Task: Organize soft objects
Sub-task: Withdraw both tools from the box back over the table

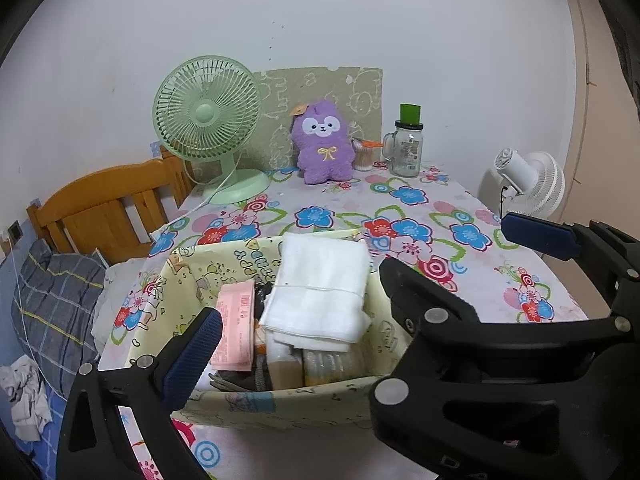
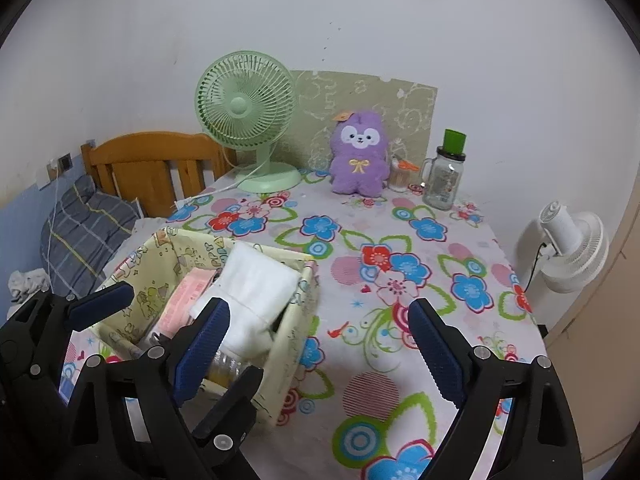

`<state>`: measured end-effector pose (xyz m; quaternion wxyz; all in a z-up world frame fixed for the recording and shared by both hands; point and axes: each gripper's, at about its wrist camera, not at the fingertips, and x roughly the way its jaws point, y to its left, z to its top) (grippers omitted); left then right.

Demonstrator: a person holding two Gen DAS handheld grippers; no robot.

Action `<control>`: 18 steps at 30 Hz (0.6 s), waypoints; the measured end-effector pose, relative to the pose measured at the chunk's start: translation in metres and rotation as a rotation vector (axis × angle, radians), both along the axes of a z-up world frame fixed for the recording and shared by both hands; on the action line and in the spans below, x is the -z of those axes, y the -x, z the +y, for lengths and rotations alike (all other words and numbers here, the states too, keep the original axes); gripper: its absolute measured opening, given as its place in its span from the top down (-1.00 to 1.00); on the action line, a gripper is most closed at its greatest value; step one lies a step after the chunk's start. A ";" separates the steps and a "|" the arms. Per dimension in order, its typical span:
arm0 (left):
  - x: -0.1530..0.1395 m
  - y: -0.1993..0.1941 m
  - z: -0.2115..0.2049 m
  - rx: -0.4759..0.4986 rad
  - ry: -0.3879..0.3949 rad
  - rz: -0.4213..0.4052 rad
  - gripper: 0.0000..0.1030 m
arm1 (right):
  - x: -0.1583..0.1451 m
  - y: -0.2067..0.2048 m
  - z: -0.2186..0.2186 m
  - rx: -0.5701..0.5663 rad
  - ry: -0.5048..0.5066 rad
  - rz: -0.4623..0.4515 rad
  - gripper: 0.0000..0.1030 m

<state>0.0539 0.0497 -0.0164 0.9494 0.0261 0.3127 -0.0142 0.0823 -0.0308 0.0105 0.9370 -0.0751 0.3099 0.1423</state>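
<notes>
Nearest the cameras, the left tongs [image 1: 360, 304] stand spread wide over the fabric bin [image 1: 192, 276], their blue pads well apart and holding nothing; the right tongs [image 2: 320, 352] are likewise apart and bare, above the flowered cloth of the counter [image 2: 400, 320] just right of the bin. The bin is pale yellow with cartoon prints, and on its inner wall letters reading "HAPPY" can be made out, the rest being unclear. Inside it a folded white towel [image 1: 324, 280] lies on top, its long axis running from the near side toward the far rim, tilted with the far end higher. Beside it to the left a pink packet [image 1: 236, 324] stands on edge with a barcode label whose print is too small to read, and below the towel are yellowish bottles or packs, partly hidden. Farther back on the counter a purple plush toy [image 2: 360, 160] sits upright, facing the cameras, with a yellow bow on its chest and an orange tag at its ear. Left of it stands a green desk fan [image 2: 248, 120]; right of it, a cotton swab holder and a glass mug jar [image 2: 442, 180] with a green cap. A white fan [image 2: 568, 248] stands beyond the counter's right edge.
</notes>
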 end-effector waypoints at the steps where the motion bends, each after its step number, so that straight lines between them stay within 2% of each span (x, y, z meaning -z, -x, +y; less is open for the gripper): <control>1: 0.000 0.001 -0.002 0.002 -0.001 -0.002 -0.99 | -0.001 0.002 -0.002 0.003 0.000 -0.003 -0.81; 6: -0.002 0.008 -0.014 0.013 -0.005 -0.014 -0.99 | -0.004 0.009 -0.018 0.024 -0.005 -0.022 -0.87; 18: -0.011 0.018 -0.045 0.040 -0.012 -0.049 -0.99 | -0.014 0.024 -0.053 0.067 -0.018 -0.064 -0.88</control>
